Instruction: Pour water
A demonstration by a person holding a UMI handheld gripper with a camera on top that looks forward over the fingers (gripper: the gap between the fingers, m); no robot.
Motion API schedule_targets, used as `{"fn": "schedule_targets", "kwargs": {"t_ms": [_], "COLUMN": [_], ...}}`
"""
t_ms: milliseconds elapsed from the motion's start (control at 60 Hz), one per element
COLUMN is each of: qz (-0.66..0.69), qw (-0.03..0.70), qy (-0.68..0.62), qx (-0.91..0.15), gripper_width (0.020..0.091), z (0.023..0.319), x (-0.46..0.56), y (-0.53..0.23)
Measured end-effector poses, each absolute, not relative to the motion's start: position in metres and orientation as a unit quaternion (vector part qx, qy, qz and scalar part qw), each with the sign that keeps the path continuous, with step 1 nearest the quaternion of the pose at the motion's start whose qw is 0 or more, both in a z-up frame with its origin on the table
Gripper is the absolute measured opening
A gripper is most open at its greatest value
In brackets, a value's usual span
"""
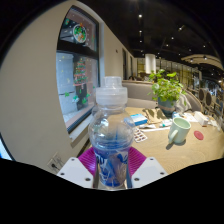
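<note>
A clear plastic water bottle (110, 130) with a white cap and a blue label stands upright between my fingers. My gripper (111, 160) is shut on the bottle, and both magenta pads (88, 158) press against its lower body. The bottle looks lifted above the wooden table (185, 150). A pale green cup (179, 129) stands on the table beyond the bottle, to the right.
A potted green plant (166, 88) stands farther back on the table. Papers and small items (140, 121) lie between the bottle and the cup. A pink object (199, 134) lies right of the cup. A wall with posters (78, 65) runs along the left.
</note>
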State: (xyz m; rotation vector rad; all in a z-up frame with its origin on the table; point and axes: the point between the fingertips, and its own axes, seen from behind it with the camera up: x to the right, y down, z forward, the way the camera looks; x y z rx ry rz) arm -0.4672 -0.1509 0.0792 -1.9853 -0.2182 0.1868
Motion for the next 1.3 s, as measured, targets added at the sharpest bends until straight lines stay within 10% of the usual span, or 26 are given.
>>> {"fn": "schedule_targets", "kwargs": {"t_ms": [650,1300], "qz": [0.354,0.682], "qw": [0.515,0.146], "qy": [0.17,0.577], "qx": [-0.762,-0.426], "gripper_width": [0.0339,0.0336], "z": [0.239,0.183], "x": [-0.39,-0.325], "y": [-0.02,0.063]}}
